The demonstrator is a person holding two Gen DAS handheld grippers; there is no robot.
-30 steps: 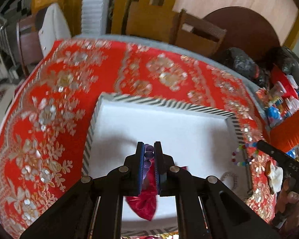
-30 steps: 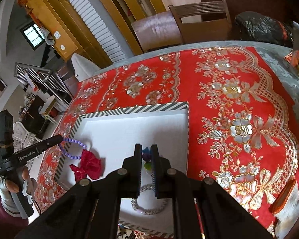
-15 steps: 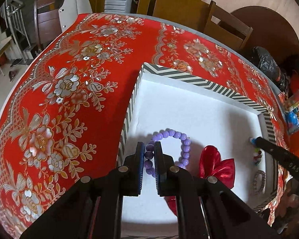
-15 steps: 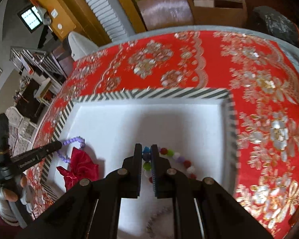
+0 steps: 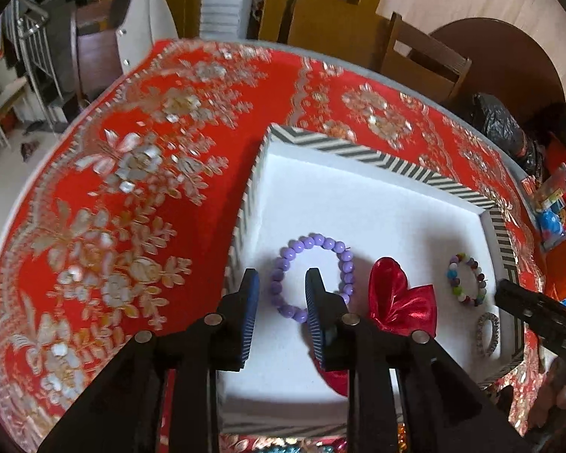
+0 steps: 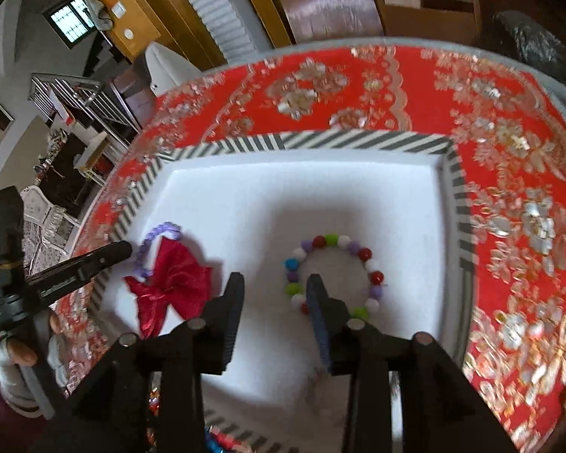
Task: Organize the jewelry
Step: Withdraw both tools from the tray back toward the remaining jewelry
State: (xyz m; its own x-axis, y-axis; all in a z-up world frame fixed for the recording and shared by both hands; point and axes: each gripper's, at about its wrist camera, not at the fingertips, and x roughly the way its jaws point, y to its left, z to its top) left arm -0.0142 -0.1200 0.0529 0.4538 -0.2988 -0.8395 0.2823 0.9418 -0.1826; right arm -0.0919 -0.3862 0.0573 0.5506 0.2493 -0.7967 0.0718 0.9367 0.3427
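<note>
A white tray with a striped rim [image 5: 388, 160] [image 6: 320, 139] lies on the red tablecloth. A purple bead bracelet [image 5: 313, 241] [image 6: 158, 230] lies on its floor, loose, just ahead of my open left gripper [image 5: 281, 283]. A red shiny bow [image 5: 400, 302] [image 6: 169, 283] lies beside it. A multicolour bead bracelet [image 6: 332, 241] [image 5: 466, 279] lies loose ahead of my open right gripper [image 6: 273, 283]. A small rhinestone ring bracelet [image 5: 486, 334] lies near the tray's right corner.
The round table wears a red and gold embroidered cloth [image 5: 139, 196]. Wooden chairs [image 5: 422, 56] stand behind it. Black bags [image 5: 502, 128] and colourful packets [image 5: 554, 204] sit at the table's far right. Colourful items lie under the tray's near edge [image 6: 219, 441].
Both grippers opened and let go of their bracelets. The purple bracelet now lies on the tray floor at left, the multicolour one at right. Both grippers have drawn back slightly.
</note>
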